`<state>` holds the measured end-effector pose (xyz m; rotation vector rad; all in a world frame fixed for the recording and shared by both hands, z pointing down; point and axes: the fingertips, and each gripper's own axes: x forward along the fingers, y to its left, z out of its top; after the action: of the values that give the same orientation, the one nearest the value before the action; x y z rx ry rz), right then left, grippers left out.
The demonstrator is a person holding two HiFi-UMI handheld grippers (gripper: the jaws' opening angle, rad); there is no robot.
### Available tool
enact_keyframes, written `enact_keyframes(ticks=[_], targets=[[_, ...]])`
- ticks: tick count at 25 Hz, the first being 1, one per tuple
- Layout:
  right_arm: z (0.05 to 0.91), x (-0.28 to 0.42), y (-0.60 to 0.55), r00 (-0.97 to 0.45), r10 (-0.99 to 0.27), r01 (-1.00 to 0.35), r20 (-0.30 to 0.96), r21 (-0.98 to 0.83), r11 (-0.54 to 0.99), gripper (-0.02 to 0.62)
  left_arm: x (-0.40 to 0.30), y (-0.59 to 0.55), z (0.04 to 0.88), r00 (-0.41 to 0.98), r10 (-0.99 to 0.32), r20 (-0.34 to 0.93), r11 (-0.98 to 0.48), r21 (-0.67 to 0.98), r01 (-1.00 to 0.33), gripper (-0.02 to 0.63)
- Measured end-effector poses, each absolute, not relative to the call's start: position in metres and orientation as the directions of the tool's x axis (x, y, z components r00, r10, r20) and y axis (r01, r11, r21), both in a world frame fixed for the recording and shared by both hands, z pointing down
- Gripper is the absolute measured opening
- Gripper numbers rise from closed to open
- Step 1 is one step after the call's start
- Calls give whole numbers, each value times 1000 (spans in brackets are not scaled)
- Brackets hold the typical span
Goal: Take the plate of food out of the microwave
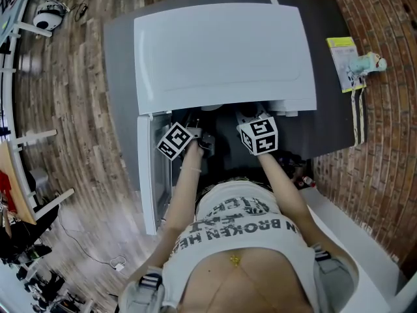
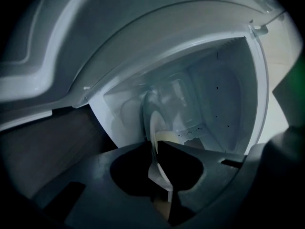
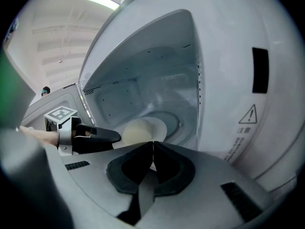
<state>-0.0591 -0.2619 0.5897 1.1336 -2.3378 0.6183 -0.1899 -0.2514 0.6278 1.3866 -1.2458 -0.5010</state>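
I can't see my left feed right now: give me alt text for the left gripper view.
The left tool is shut on the rim of a white plate, seen edge-on, which extends into the open microwave and its white cavity. Pale food shows on the plate just past the jaws; the view is dim.

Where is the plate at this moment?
The plate is inside the open microwave, over the turntable near the front. The left gripper view shows its rim pinched in the left tongs, the right tongs closed on its near edge.
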Motion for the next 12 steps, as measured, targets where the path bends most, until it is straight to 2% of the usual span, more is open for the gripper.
enact_keyframes(ticks=[4, 8, 12], targets=[[591, -55, -259, -561, -597, -813, 573, -243, 530, 9, -189, -248, 627, 332, -882, 336, 234, 921, -311, 32], [597, -52, -252, -567, -580, -806, 584, -250, 537, 9, -188, -244, 625, 323, -884, 338, 239, 920, -309, 29], [602, -52, -247, -597, -568, -800, 566, -366, 476, 9, -189, -234, 627, 308, -886, 347, 273, 927, -257, 25]])
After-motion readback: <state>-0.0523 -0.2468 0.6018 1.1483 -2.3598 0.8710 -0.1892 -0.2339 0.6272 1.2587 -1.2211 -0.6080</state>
